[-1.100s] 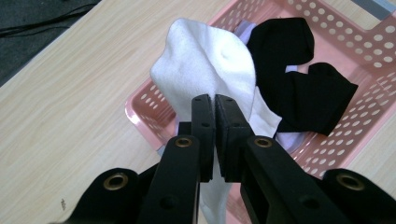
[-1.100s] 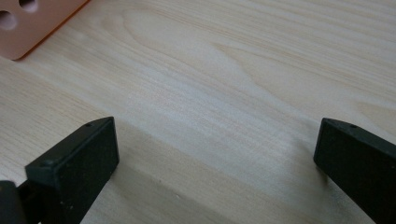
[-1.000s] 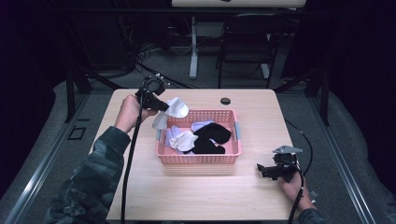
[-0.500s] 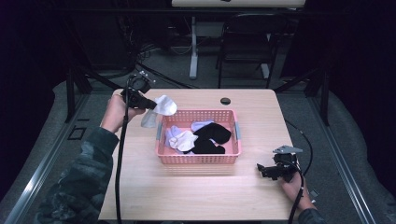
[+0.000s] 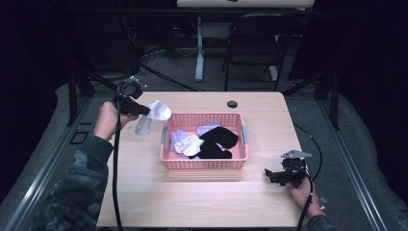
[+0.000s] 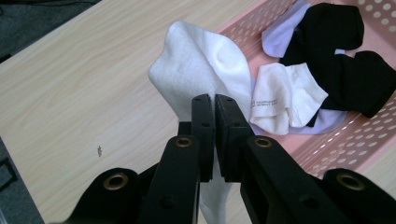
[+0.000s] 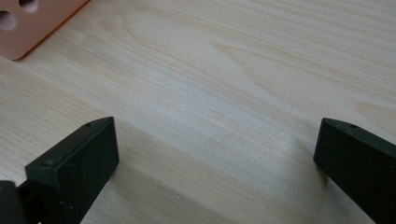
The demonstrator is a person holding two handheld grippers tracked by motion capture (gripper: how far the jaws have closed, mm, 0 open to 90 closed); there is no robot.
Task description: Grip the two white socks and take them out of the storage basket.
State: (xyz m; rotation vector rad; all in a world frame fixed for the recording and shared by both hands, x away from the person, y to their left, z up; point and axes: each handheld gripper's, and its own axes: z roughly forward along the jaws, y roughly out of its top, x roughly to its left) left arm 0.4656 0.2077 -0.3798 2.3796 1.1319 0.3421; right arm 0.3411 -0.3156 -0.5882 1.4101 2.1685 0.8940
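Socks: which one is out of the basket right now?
The white sock pinched in the left tongs, hanging above the table left of the pink basket. The black sock and other pale socks lie inside.

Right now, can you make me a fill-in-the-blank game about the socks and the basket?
1. The left gripper is shut on a soft ____ sock.
2. The perforated plastic basket is coloured ____.
3. The right gripper has its jaws ____ above the light wooden table.

Missing words: white; pink; open
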